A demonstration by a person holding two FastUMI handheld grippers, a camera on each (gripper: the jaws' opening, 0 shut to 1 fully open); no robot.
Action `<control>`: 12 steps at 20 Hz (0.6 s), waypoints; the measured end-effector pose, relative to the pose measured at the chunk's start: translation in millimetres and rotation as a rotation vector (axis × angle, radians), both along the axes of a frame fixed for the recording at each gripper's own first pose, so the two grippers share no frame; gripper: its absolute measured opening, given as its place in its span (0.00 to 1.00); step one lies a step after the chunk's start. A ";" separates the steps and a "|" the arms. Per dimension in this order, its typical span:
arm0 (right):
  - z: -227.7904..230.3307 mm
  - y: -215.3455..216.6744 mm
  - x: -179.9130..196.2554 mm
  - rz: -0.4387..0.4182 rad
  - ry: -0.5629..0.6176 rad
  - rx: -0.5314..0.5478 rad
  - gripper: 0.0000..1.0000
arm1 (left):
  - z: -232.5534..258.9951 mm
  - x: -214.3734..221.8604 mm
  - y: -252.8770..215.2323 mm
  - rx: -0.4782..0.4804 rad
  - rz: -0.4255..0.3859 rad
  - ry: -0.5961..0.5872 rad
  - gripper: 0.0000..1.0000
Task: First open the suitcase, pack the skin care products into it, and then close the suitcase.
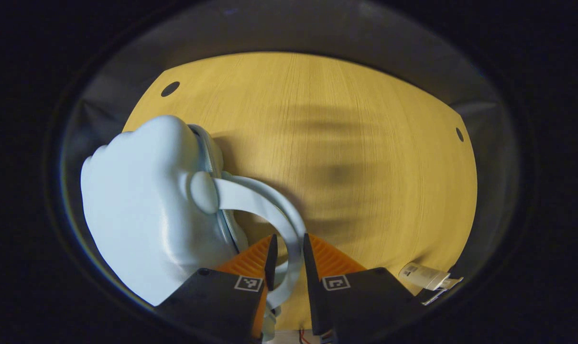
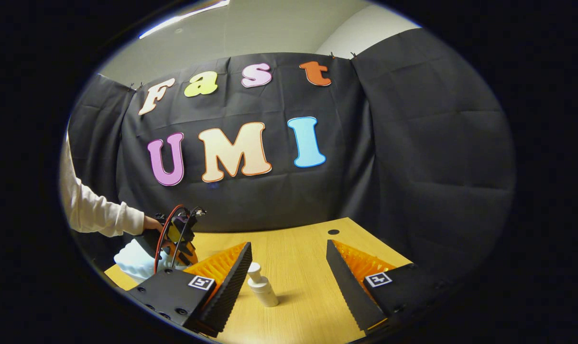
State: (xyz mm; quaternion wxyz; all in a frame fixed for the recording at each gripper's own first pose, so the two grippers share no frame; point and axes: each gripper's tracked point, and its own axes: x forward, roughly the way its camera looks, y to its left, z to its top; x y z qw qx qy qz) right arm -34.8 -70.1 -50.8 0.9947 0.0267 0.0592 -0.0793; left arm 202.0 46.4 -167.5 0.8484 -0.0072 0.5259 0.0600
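The suitcase (image 1: 145, 210) is a small pale blue case w/ a smooth, matte, moulded shell and rounded bumps on its top edge. It lies on the table (image 1: 346, 143), which is light wood w/ fine straight grain and a dark round hole near each far corner. A zipper line runs along the seam of the case, and the seam looks closed. What is inside cannot be seen.

From a round knob on the shell comes a flat, curved handle (image 1: 274, 210) of the same pale blue. In the left gripper view the left gripper (image 1: 287, 260) has its two fingers close together, w/ the handle band passing between them; they pinch this band. The lower part of the handle goes under the gripper body and is cut off there. The suitcase's lower left part is also cut by the picture edge.

At the right, near the table edge, lies a small white tube (image 1: 425, 276) w/ a label, partly hidden; its type is hard to tell.

In the right gripper view the right gripper (image 2: 289, 272) is spread wide, holding nothing; its inner faces are ribbed like saw teeth. Between the fingers, on the table, stands a small white bottle (image 2: 262, 286) w/ a narrower round cap, upright, touching neither finger. Far left, a hand in a light sleeve (image 2: 97, 212) holds the other gripper above the suitcase, of which a bit shows.
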 end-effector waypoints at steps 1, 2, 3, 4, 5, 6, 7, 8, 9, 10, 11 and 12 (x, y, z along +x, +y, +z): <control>0.6 -0.6 -0.6 -0.002 0.001 -0.002 0.98 | -2.8 1.4 -0.9 -0.003 -0.004 0.006 0.29; -0.1 -2.0 -1.5 -0.006 0.003 -0.005 0.98 | -5.2 2.9 -4.7 -0.017 -0.007 0.013 0.27; -0.3 -3.8 -2.6 -0.011 0.004 -0.008 0.98 | -9.6 2.8 -6.9 -0.023 -0.007 0.022 0.25; -1.2 -5.9 -3.9 -0.015 0.006 -0.008 0.98 | -10.9 2.5 -6.8 -0.016 0.000 0.029 0.19; -0.8 -7.3 -5.5 -0.019 0.008 -0.007 0.98 | -11.9 1.7 -5.3 -0.014 0.002 0.036 0.14; -1.0 -9.5 -7.1 -0.023 0.007 -0.007 0.98 | -11.6 2.4 -4.9 -0.014 0.004 0.038 0.10; 0.3 -10.9 -7.7 -0.027 0.006 -0.006 0.98 | -11.3 2.2 -5.6 -0.021 0.008 0.035 0.07; 0.2 -12.2 -8.1 -0.030 0.004 -0.006 0.98 | -10.6 2.5 -6.3 -0.032 0.015 0.024 0.04; 1.8 -12.3 -8.9 -0.029 0.002 -0.007 0.98 | -8.9 2.7 -6.6 -0.041 0.017 0.014 0.03; 1.7 -11.5 -9.0 -0.028 0.002 -0.008 0.98 | -6.7 3.1 -8.1 -0.048 0.010 0.006 0.01; 2.9 -10.5 -9.3 -0.025 0.001 -0.009 0.98 | -3.6 3.3 -9.6 -0.054 0.013 -0.015 0.00; 1.8 -9.4 -8.5 -0.020 0.001 -0.012 0.98 | 0.9 4.1 -11.3 -0.057 0.003 -0.030 0.00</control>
